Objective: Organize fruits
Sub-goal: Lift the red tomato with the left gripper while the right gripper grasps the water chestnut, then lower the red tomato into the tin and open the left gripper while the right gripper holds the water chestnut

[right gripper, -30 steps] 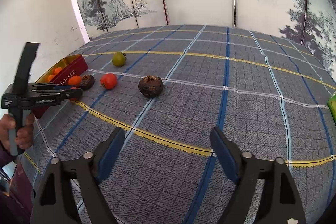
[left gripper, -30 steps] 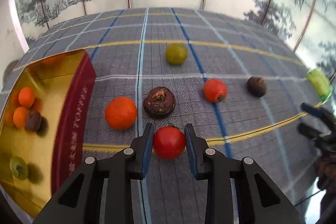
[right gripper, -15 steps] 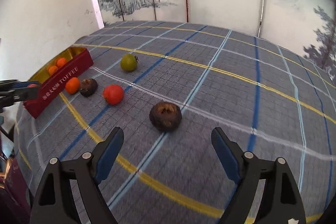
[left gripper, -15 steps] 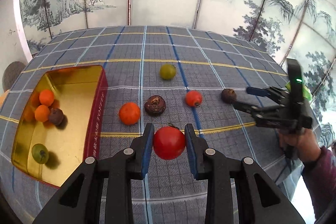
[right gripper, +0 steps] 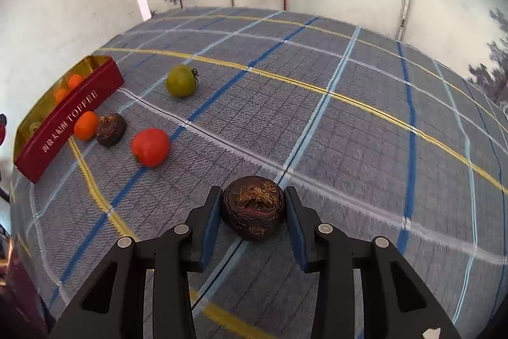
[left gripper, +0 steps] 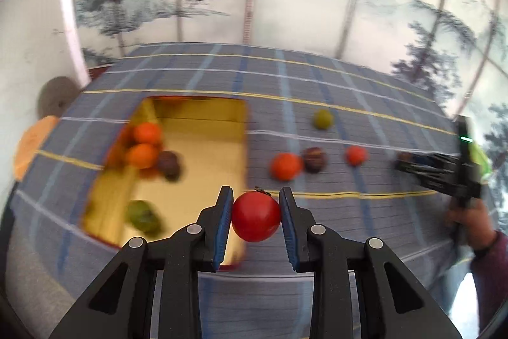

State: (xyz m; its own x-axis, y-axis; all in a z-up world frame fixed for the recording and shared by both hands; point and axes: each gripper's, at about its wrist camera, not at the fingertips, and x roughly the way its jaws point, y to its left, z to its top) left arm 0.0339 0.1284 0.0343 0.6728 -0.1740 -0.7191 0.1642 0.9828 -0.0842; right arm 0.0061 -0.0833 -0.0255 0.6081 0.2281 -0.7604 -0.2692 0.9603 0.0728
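Here, red tomato [left gripper: 256,220] clamped in left hand-held gripper [left gripper: 256,223], above tin's [left gripper: 203,111] edge

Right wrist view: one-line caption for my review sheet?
Right gripper shut on a dark brown fruit on the plaid cloth.

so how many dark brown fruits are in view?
3. One in the gold tin, one on the cloth beside the orange fruit, one in the right tongs. Others may be hidden.

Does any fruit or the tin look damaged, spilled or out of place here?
Nothing stands out. The red tin sits upright, the loose fruits rest on the cloth, and the red tomato and dark fruit look intact between the fingers.
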